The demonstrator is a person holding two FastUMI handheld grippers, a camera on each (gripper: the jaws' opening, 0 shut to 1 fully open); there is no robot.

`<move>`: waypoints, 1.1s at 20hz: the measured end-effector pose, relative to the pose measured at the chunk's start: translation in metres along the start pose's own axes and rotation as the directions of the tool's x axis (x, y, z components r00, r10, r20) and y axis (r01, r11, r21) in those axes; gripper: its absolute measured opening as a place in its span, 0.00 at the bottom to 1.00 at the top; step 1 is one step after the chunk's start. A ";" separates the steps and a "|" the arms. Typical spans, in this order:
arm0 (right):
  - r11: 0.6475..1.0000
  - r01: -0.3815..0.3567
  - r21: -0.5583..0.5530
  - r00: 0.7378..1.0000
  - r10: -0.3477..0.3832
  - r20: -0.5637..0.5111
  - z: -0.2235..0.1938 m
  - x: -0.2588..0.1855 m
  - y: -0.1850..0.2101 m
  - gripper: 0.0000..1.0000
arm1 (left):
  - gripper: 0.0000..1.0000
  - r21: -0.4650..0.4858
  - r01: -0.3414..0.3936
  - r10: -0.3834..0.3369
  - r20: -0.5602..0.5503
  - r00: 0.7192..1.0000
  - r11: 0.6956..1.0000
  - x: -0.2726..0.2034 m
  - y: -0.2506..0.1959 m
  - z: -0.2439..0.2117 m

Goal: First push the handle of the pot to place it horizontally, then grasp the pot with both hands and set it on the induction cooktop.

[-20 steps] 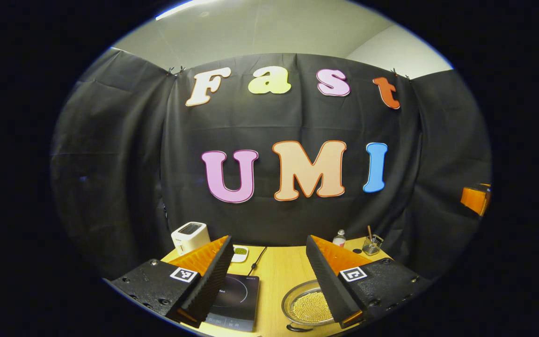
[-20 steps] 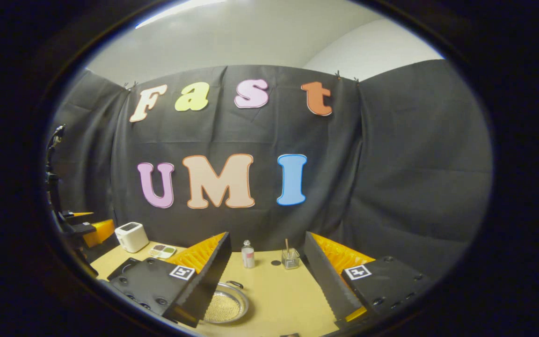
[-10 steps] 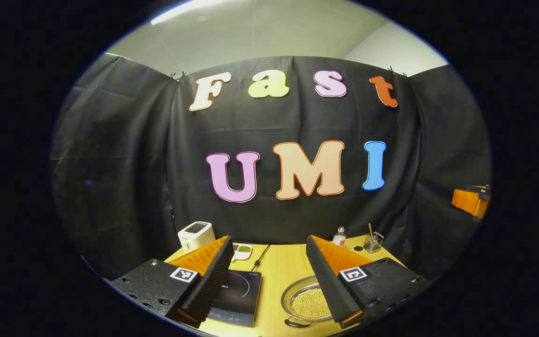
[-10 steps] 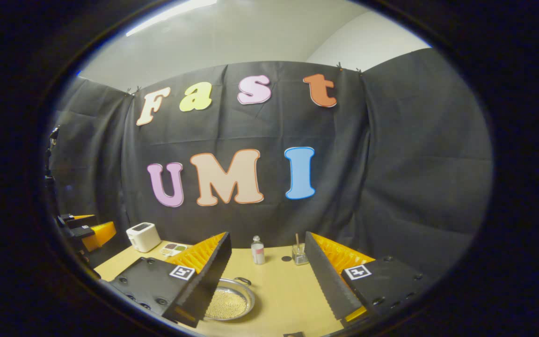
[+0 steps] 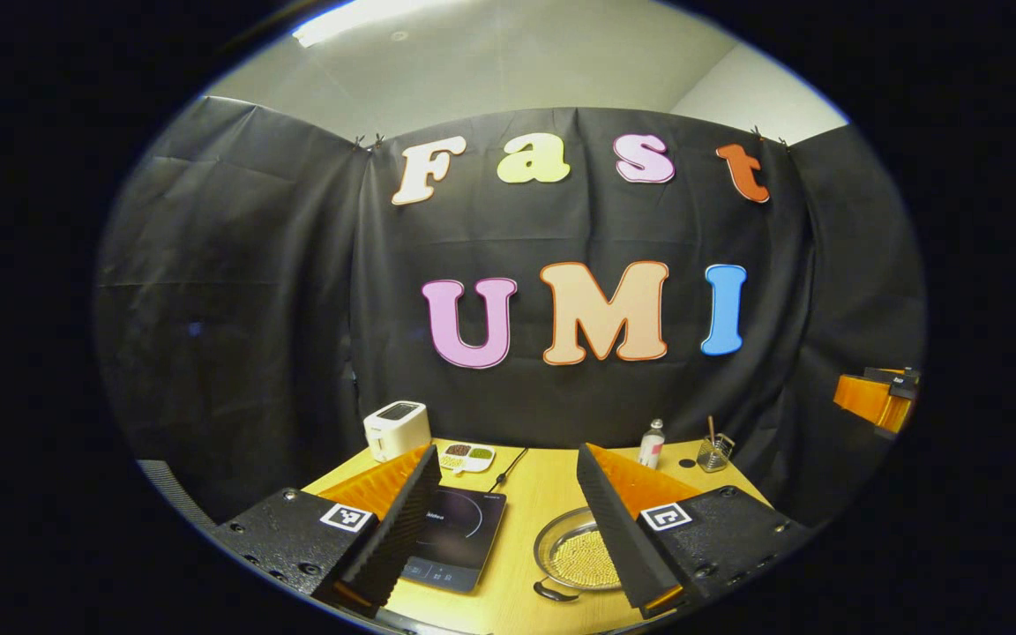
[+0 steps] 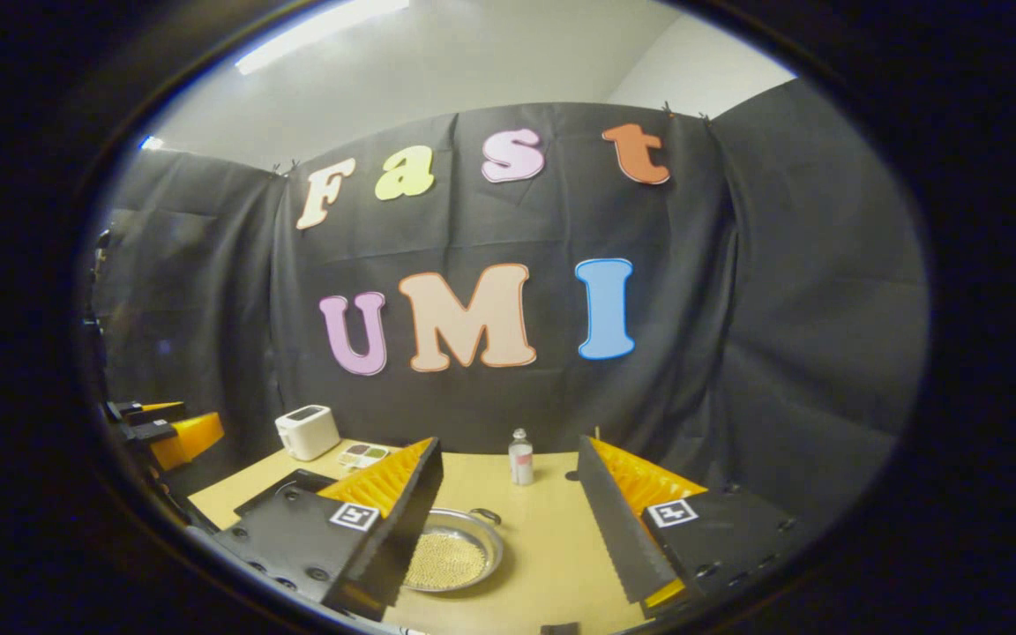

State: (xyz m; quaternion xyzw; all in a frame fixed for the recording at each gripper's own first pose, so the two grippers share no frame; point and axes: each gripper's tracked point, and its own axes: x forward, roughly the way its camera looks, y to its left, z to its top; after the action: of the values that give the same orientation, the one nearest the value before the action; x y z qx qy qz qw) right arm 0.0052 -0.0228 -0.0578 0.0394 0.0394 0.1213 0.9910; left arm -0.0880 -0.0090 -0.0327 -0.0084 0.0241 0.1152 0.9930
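Observation:
The pot (image 5: 574,556) is a shallow metal pan holding small yellowish beads, resting on the wooden table right of the black induction cooktop (image 5: 459,536). A dark loop handle (image 5: 555,593) shows at its near rim. My left gripper (image 5: 508,529) hovers open above the table's front, and its right finger covers part of the pot. In the right gripper view the pot (image 6: 455,557) lies beside my left finger, with a handle (image 6: 486,514) at its far rim. My right gripper (image 6: 508,529) is open and holds nothing. The cooktop (image 6: 283,487) is partly hidden there.
A white toaster (image 5: 397,429), a small divided dish (image 5: 466,456), a bottle (image 5: 652,444) and a glass cup (image 5: 713,451) line the table's back edge (image 5: 561,445). The other gripper (image 5: 874,397) shows at far right, and the left gripper (image 6: 160,428) at far left in the right gripper view.
Both views have drifted so the table and wall sit further right and more tabletop shows. The pot and cooktop have not moved. Both grippers stay open.

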 end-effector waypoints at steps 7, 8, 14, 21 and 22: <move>0.992 -0.085 -0.091 0.995 0.079 -0.068 -0.034 0.003 0.013 0.22 | 0.95 -0.010 -0.076 0.075 -0.022 0.997 0.997 -0.017 0.014 -0.010; 0.988 -0.102 -0.115 0.992 0.093 -0.083 -0.040 0.003 0.017 0.19 | 0.95 -0.007 -0.085 0.085 -0.029 0.996 0.996 -0.019 0.016 -0.011; 0.970 -0.241 -0.042 0.948 0.226 -0.223 -0.091 0.004 0.054 0.21 | 0.95 0.015 -0.141 0.141 -0.046 0.989 0.990 -0.025 0.022 -0.015; 0.960 -0.281 0.021 0.866 0.263 -0.426 -0.167 0.013 0.083 0.20 | 0.95 0.031 -0.154 0.156 -0.073 0.985 0.988 -0.020 0.039 -0.026; 0.960 -0.279 0.022 0.854 0.258 -0.451 -0.178 0.014 0.087 0.19 | 0.95 0.031 -0.154 0.156 -0.075 0.985 0.988 -0.017 0.046 -0.027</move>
State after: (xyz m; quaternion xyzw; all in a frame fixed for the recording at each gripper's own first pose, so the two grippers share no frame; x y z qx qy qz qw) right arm -0.0175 0.0772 -0.2279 -0.0065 0.2587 0.2649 0.9289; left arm -0.1165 0.0310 -0.0595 0.0013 0.0646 0.1913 0.9794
